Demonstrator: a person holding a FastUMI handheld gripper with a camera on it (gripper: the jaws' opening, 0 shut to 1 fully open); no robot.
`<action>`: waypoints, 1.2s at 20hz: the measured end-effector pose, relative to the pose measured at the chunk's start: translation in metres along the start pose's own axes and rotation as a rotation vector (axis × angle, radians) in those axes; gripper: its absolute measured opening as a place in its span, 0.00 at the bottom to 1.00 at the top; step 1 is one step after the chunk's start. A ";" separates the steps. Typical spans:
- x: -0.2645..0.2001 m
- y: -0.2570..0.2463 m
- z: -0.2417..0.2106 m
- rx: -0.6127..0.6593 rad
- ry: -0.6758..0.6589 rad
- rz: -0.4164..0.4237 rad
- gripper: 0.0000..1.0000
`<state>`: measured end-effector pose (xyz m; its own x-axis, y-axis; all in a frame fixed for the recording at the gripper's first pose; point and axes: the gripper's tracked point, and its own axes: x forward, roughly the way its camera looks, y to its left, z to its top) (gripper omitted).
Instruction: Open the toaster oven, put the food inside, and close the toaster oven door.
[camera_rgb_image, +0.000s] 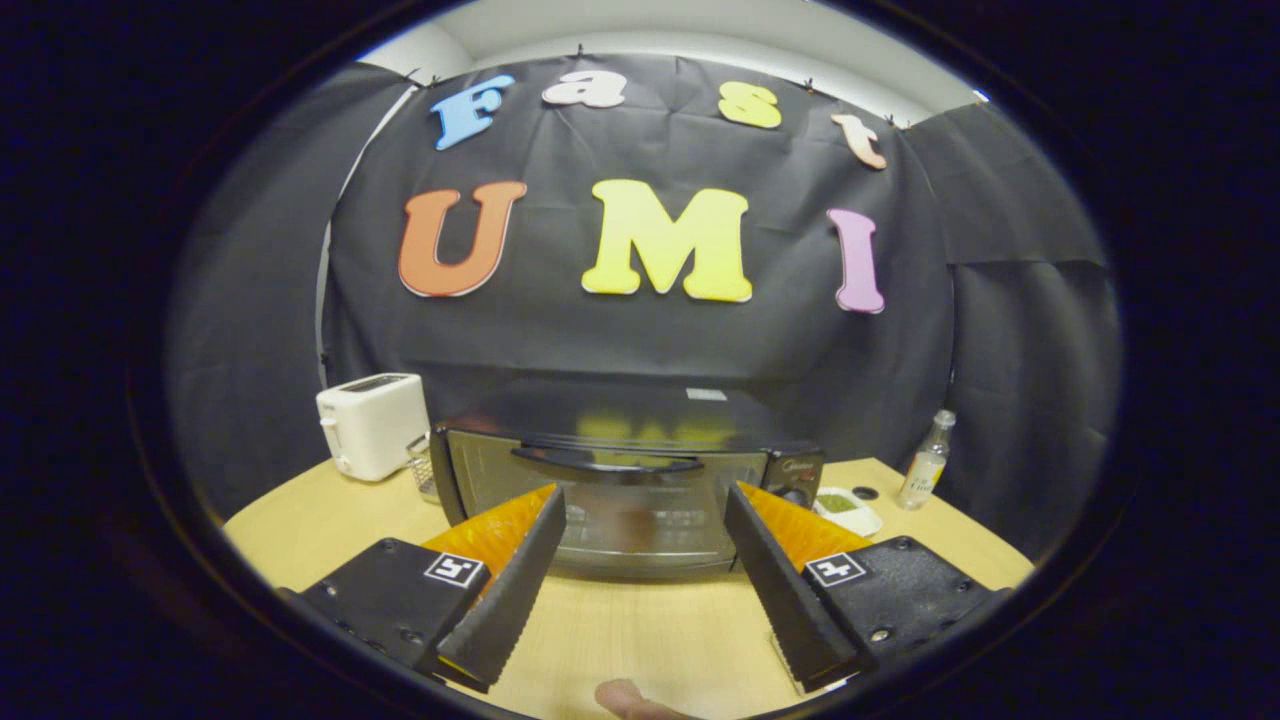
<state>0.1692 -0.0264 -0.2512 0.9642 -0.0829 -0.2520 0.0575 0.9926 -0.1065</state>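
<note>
Item: tongs (645, 520), two-fingered. Spread wide apart with nothing between the fingers, which point at the oven front from short of it and touch nothing.

Item: black toaster oven with a glass door and a dark bar handle (628, 480). Stands on the bench just beyond the tong tips, squarely ahead. Door upright and shut; handle (605, 460) runs across the top of the door, above the line of the tips. Interior too dim behind the glass to tell whether any food lies inside. A shut door fits either a job at its outset or one already complete, so no step is fixed here.

Item: small white dish holding something green (845, 510). Sits on the bench beside the oven's control end, beyond the right-hand finger. Possibly the food; too small to be sure.

Item: white slot toaster (372, 425). Beyond the left-hand finger, near the oven's other end.

Item: clear glass bottle (925, 465). Farther out past the dish.

Item: pale wooden bench (620, 620). Bare stretch between the tongs and the oven; a drop-down door would swing into this room, so any handling wants the tongs kept above it. Curved bench edge lies well out to either side.
</note>
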 end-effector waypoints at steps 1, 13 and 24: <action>-0.016 -0.006 0.011 -0.001 -0.015 -0.007 1.00; -0.224 -0.097 0.107 0.064 -0.195 -0.067 1.00; -0.237 -0.133 0.099 0.096 -0.129 -0.061 1.00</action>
<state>-0.0411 -0.1299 -0.0825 0.9830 -0.1373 -0.1220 0.1354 0.9905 -0.0240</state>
